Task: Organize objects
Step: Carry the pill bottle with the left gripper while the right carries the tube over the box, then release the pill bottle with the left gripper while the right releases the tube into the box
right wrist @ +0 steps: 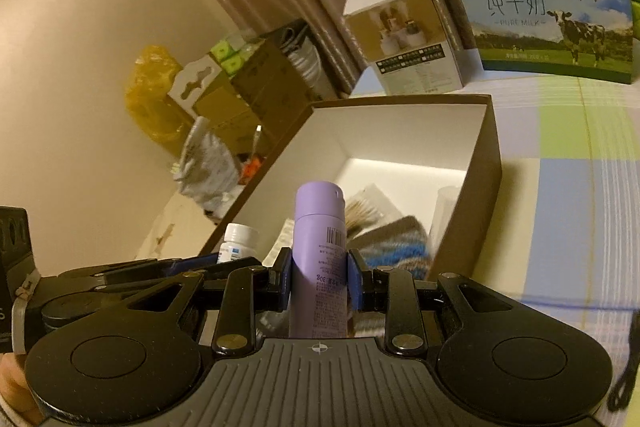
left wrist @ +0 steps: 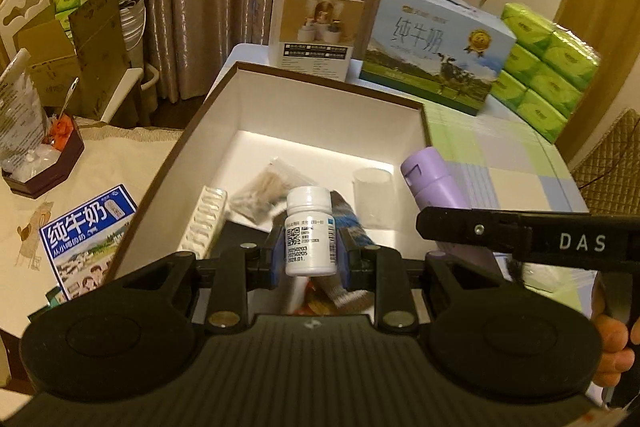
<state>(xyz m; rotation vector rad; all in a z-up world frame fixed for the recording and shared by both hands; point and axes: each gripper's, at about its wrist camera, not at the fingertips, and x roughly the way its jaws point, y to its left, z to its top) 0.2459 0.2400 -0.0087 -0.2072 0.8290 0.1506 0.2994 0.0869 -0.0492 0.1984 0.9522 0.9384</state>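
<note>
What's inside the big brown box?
Inside the brown box lie a white ridged tray, a clear packet of brownish stuff, a clear cup and a striped knitted sock. The grippers and their bottles hide the near end.

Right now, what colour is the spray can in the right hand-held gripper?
Pale purple cylindrical spray can, cap included, with a dark barcode and print; the right wrist view shows it best.

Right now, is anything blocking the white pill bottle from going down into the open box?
No lid or barrier shows. The left gripper holds the pill bottle over the open box; a striped sock and packet already lie below it.
</note>
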